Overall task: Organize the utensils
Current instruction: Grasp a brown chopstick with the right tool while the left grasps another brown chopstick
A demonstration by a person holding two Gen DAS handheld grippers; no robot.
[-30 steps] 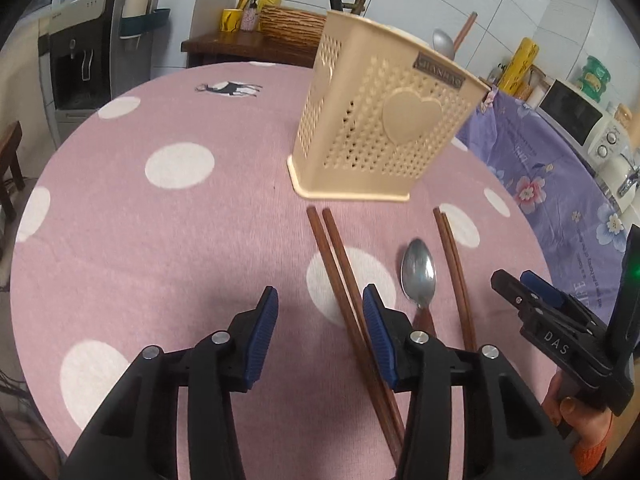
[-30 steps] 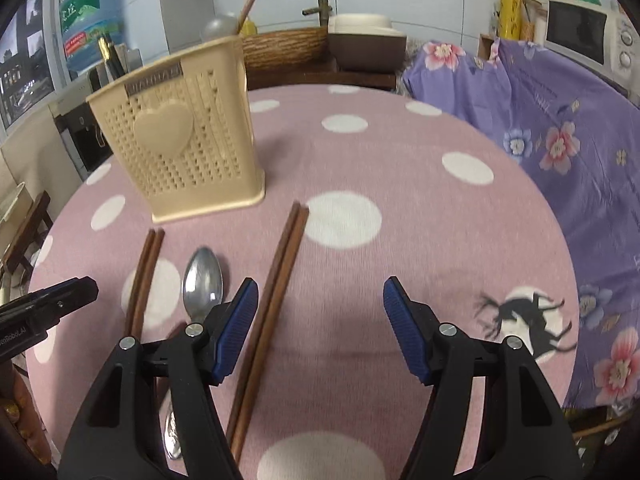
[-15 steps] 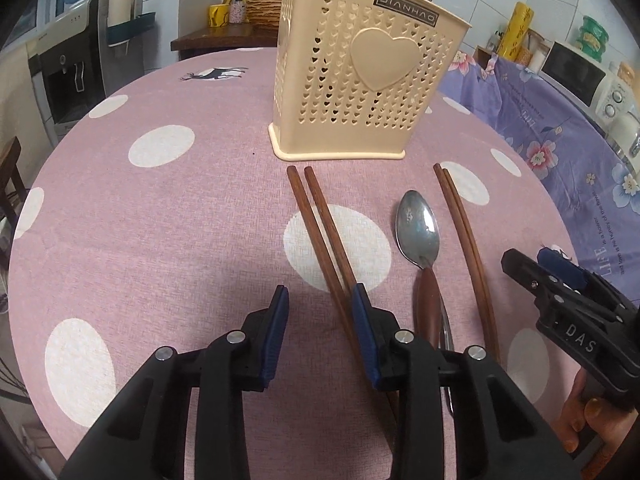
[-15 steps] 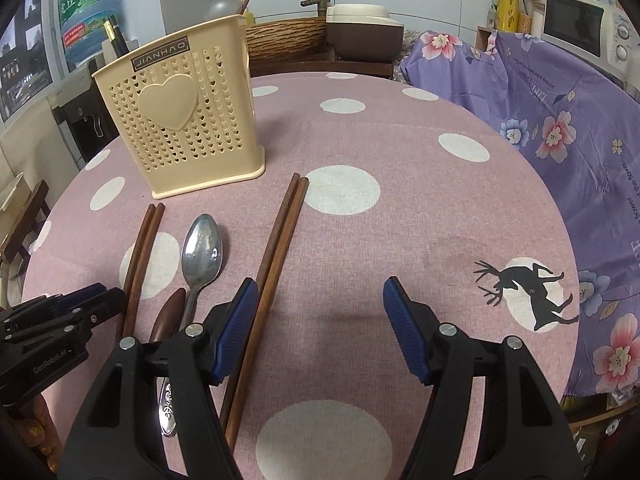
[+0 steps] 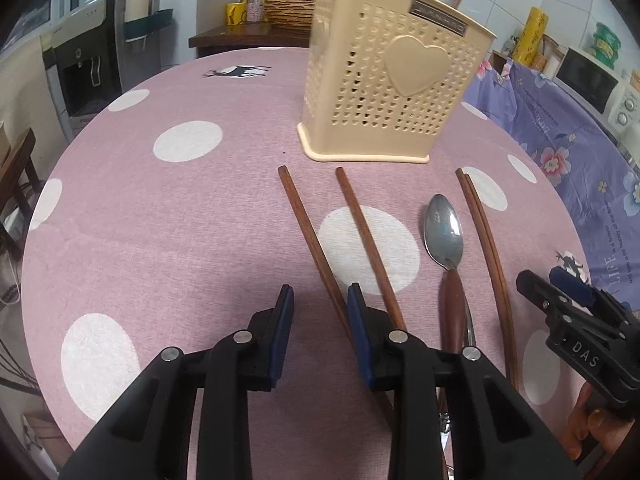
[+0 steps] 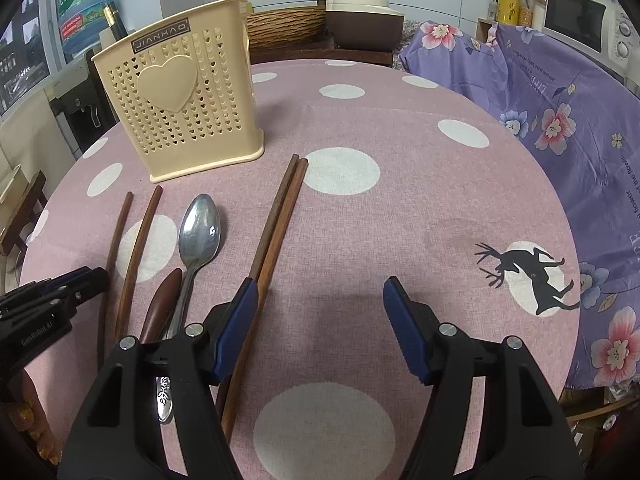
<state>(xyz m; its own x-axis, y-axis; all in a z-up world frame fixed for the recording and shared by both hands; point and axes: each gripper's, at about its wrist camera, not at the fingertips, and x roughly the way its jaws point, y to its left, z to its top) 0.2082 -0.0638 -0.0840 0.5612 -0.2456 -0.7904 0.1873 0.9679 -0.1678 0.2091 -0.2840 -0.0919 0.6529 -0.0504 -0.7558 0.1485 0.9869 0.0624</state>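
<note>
A cream perforated utensil holder (image 5: 384, 92) with a heart stands on the pink dotted tablecloth (image 5: 180, 220); it also shows in the right wrist view (image 6: 184, 104). In front of it lie two separated brown chopsticks (image 5: 312, 236), a steel spoon (image 5: 444, 232), a brown-handled utensil (image 5: 454, 312) and a close pair of chopsticks (image 5: 484, 236). My left gripper (image 5: 320, 304) is open and empty, low over the table; the left chopstick runs under its right finger. My right gripper (image 6: 320, 304) is open and empty; the paired chopsticks (image 6: 276, 232) run beside its left finger.
A purple floral cloth (image 6: 560, 112) covers furniture to the right, with a microwave (image 6: 580, 20) behind it. A water dispenser (image 5: 88, 64) and a wooden side table (image 5: 248, 36) with a basket stand beyond the table. The holder has a spoon and chopsticks in it.
The left pair of chopsticks has spread apart at the far ends. My left gripper has shifted slightly and opened a little. The right gripper has barely moved.
</note>
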